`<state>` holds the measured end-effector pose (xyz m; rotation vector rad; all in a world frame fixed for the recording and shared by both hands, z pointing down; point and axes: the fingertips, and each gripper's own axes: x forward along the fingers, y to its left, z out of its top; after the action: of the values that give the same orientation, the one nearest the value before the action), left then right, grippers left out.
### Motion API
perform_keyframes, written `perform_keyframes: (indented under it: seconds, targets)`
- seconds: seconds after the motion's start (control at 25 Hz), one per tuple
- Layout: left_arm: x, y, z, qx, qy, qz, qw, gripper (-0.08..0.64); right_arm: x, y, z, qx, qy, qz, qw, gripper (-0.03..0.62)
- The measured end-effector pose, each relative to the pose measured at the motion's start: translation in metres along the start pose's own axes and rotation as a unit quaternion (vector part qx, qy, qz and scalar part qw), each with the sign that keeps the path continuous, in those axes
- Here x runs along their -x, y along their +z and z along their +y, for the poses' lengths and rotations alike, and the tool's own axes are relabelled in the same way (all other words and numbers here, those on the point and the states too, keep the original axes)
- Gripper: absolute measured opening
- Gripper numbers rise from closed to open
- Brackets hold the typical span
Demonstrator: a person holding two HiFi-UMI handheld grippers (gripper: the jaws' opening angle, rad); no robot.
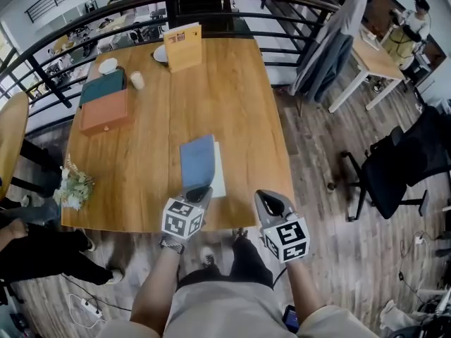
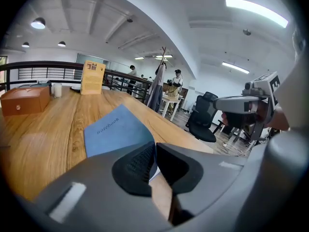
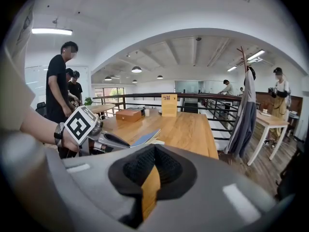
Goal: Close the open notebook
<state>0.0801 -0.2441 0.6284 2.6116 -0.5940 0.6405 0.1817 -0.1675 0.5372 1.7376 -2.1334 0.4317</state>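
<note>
The notebook (image 1: 196, 162) has a blue cover and lies near the front edge of the wooden table (image 1: 232, 104), with white pages (image 1: 219, 169) showing along its right side. My left gripper (image 1: 199, 192) sits at the notebook's near edge, shut on the blue cover (image 2: 113, 129). In the right gripper view the cover (image 3: 145, 139) is lifted off the pages in the left gripper (image 3: 104, 141). My right gripper (image 1: 270, 201) hovers at the table's front edge, to the right of the notebook. Its jaws are shut with nothing between them (image 3: 153, 166).
At the back left of the table are a brown box (image 1: 104, 111), a teal case (image 1: 102, 86), a cup (image 1: 137, 81) and a dish (image 1: 108, 65). A card sign (image 1: 183, 46) stands at the far edge. Flowers (image 1: 74, 185) sit at the left edge, a black chair (image 1: 394, 167) stands to the right, and people (image 3: 60, 88) stand at the left.
</note>
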Motion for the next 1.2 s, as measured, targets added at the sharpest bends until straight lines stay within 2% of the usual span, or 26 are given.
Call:
perform_keyframes:
  seconds: [0.56, 0.76, 0.84, 1.04, 1.2]
  targets:
    - [-0.051, -0.038, -0.006, -0.003, -0.023, 0.072, 0.9971, 0.023, -0.008, -0.004, -0.016, -0.007, -0.002, 0.014, 1.000, 0.000]
    - [-0.065, -0.049, -0.010, -0.057, -0.011, 0.121, 0.9909, 0.040, -0.009, -0.007, -0.024, -0.013, -0.006, 0.017, 1.000, 0.000]
    - [-0.068, -0.052, -0.011, -0.064, -0.008, 0.136, 0.9886, 0.046, -0.008, -0.008, -0.028, -0.014, -0.008, 0.017, 1.000, 0.000]
    - [-0.071, -0.054, -0.012, -0.037, 0.000, 0.140, 0.9894, 0.065, -0.004, -0.012, -0.037, -0.019, -0.013, 0.018, 1.000, -0.001]
    - [-0.074, -0.057, -0.016, -0.050, 0.003, 0.145, 0.9882, 0.093, 0.000, -0.016, -0.042, -0.023, -0.017, 0.018, 0.999, 0.000]
